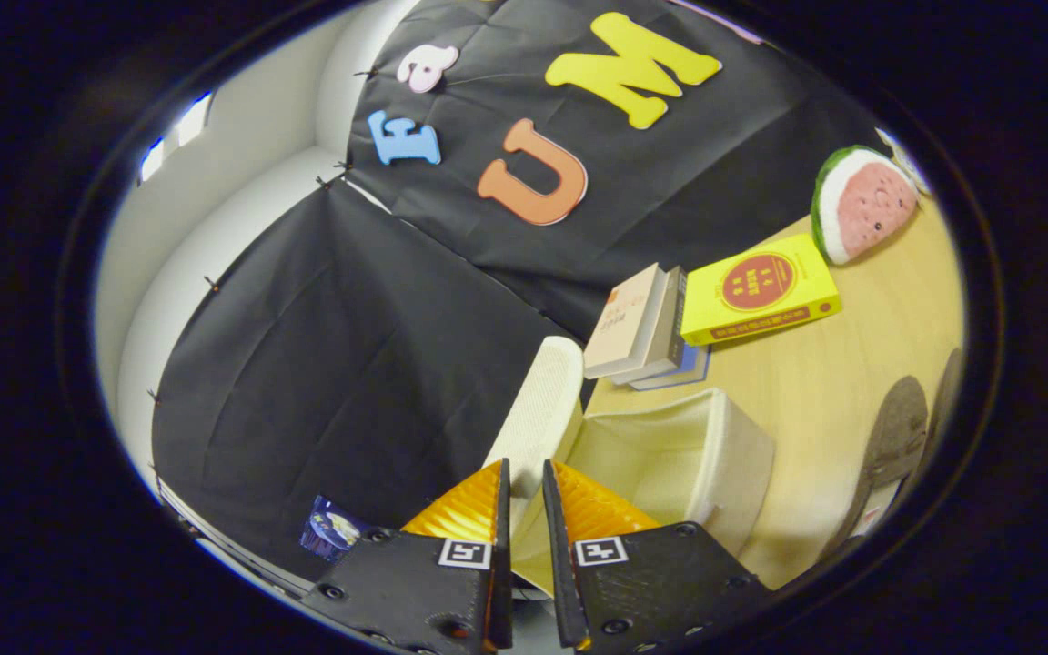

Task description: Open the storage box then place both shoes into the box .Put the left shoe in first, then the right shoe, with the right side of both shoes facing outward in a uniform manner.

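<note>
Fingers of the gripper [524,509] stand nearly together, a narrow slot left between them, and the lower edge of the storage box's lid [538,414] runs down into that slot; whether both fingers actually press on it cannot be told. The lid is a cream, woven-textured panel, swung up so that it rises just ahead of the fingertips and leans toward the dark cloth wall. The storage box [701,455] itself is a cream fabric cube with rounded corners, open at the top, its pale inside showing; it sits on the light wooden table [815,382] just ahead of the fingers and off to their right. To the right of the box, near the table's edge, lies a dark grey shoe [892,437], apart from the box. Beyond the box lies a small stack of books [638,327] close to the cloth wall, with a yellow book [760,289] just beside it, and farther still a watermelon-slice plush [861,205] rests at the table's far corner.
</note>
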`<act>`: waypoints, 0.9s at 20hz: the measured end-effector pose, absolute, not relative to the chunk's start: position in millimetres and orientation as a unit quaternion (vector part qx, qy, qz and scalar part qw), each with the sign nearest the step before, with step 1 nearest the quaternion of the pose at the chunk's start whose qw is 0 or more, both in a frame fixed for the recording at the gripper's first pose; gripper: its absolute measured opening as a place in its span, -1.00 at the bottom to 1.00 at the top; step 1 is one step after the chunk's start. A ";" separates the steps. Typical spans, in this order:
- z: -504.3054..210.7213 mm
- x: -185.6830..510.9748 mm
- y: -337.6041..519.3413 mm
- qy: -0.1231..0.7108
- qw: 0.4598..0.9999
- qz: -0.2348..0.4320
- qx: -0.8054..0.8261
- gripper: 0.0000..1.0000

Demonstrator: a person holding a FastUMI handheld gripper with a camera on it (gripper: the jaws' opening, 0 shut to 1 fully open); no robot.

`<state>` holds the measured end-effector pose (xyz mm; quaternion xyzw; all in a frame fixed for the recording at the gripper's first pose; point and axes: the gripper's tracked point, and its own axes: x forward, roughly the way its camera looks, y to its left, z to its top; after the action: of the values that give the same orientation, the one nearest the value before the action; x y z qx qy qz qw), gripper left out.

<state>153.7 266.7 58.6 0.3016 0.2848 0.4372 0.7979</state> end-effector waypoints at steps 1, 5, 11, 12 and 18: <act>68.1 152.2 278.4 0.280 0.800 0.439 0.298 -0.62; 93.6 144.9 328.5 0.269 0.809 0.444 0.276 -0.62; 106.9 138.0 396.9 0.247 0.831 0.443 0.227 -0.62; 108.2 135.4 406.6 0.242 0.834 0.446 0.216 -0.58; 114.9 120.9 445.1 0.228 0.842 0.457 0.175 -0.10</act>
<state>120.9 445.1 114.9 0.1752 0.2282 0.4571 0.8416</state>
